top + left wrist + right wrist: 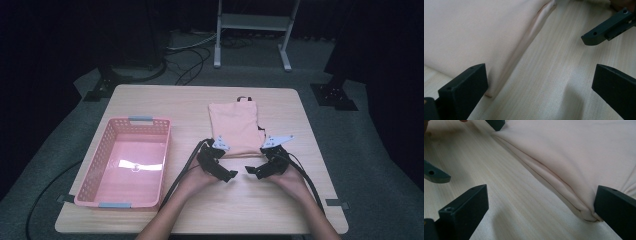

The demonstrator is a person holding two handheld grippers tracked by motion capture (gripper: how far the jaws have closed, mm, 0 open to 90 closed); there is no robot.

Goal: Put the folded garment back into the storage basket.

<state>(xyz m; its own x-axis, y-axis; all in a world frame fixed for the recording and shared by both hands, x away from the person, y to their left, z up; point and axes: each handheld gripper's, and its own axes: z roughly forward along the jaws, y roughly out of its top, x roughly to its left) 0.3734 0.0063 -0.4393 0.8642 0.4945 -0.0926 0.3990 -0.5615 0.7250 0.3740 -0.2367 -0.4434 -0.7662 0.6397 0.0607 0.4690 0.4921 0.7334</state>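
A folded pale pink cloth lies flat on the wooden table, right of centre, with a dark loop at its far edge. My left gripper is open at the cloth's near-left corner; one jaw rests beside that corner, the other over bare wood. My right gripper is open at the near-right corner, one jaw against the folded edge. In the left gripper view the cloth fills the upper left. A jaw of the right gripper shows at its top right. Nothing is held.
A pink plastic basket with grey handles stands empty on the left half of the table. A white metal stand and cables lie on the floor beyond the far edge. Bare wood lies between the basket and the cloth.
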